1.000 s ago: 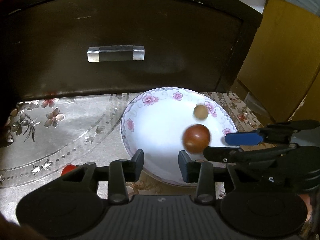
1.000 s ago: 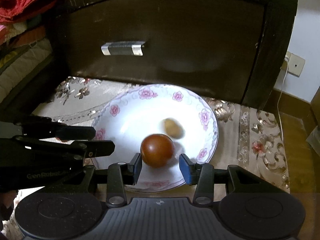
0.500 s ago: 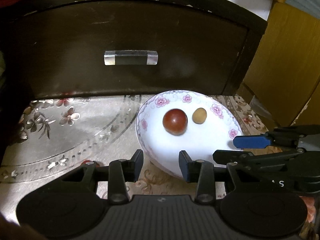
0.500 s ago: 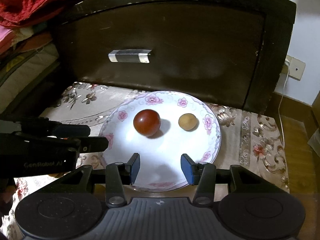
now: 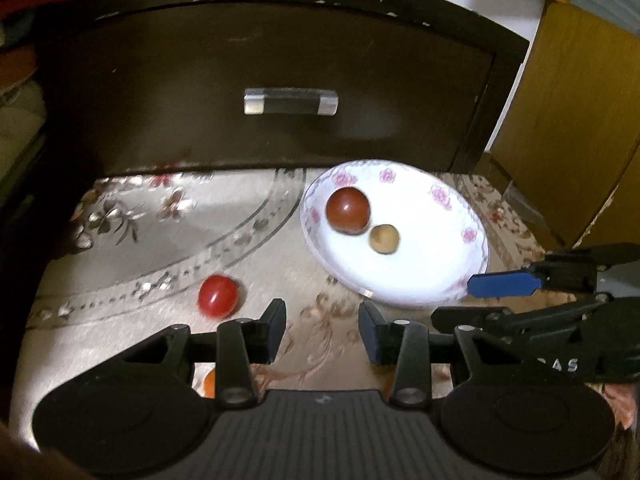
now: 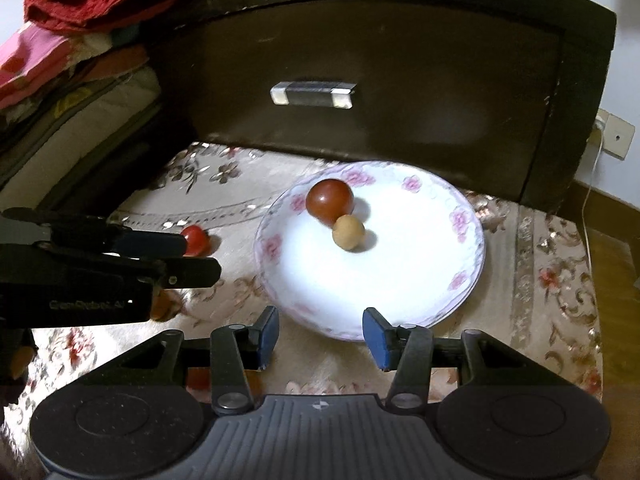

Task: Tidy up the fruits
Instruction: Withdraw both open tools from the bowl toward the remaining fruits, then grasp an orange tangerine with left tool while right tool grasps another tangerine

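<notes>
A white floral plate (image 5: 432, 280) (image 6: 420, 280) lies on the patterned cloth. In it sit a dark red tomato (image 5: 347, 210) (image 6: 329, 201) and a small tan round fruit (image 5: 384, 239) (image 6: 348, 232), touching each other. A bright red tomato (image 5: 218, 295) (image 6: 196, 239) lies on the cloth left of the plate. My left gripper (image 5: 322, 332) is open and empty, just right of the red tomato. My right gripper (image 6: 320, 334) is open and empty at the plate's near rim. An orange fruit (image 5: 209, 383) is mostly hidden under the left gripper.
A dark wooden drawer front (image 5: 280, 92) (image 6: 380, 92) with a clear handle (image 5: 291, 101) stands right behind the plate. A wooden cabinet (image 5: 572, 120) is at the right. Folded bedding (image 6: 72, 80) lies at the left. A wall socket (image 6: 612, 138) is at the far right.
Both grippers have pulled back and up from the plate. The dark tomato rolled toward the plate's far left and now touches the tan fruit. The red tomato on the cloth came into view.
</notes>
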Demonstrator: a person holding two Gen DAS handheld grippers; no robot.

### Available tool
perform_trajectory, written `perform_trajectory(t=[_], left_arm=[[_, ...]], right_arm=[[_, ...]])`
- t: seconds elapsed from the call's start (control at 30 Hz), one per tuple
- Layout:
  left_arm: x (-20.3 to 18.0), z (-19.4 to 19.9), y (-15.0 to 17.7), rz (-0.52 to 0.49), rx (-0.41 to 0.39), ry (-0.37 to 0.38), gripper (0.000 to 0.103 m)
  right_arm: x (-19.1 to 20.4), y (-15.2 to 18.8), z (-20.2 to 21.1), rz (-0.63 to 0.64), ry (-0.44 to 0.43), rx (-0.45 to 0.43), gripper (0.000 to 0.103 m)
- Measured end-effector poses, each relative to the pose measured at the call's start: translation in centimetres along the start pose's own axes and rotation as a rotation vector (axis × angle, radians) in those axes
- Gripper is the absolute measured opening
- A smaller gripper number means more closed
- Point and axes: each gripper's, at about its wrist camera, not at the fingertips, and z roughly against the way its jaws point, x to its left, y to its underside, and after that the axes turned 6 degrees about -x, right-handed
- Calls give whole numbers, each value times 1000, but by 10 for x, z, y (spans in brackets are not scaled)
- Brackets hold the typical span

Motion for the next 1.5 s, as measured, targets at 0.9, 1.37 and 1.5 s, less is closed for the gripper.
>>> perform_trajectory(t=[0.9, 1.37, 1.5], left_arm=[[32, 3, 40, -42, 59, -93, 52], [30, -17, 44, -75, 74, -105, 54], [29, -18, 45, -86, 73, -107, 54]], right_arm=[[29, 35, 14, 52, -95, 92, 53], [41, 48, 12, 78, -126, 122, 55], [47, 46, 6, 81, -141, 131, 55]])
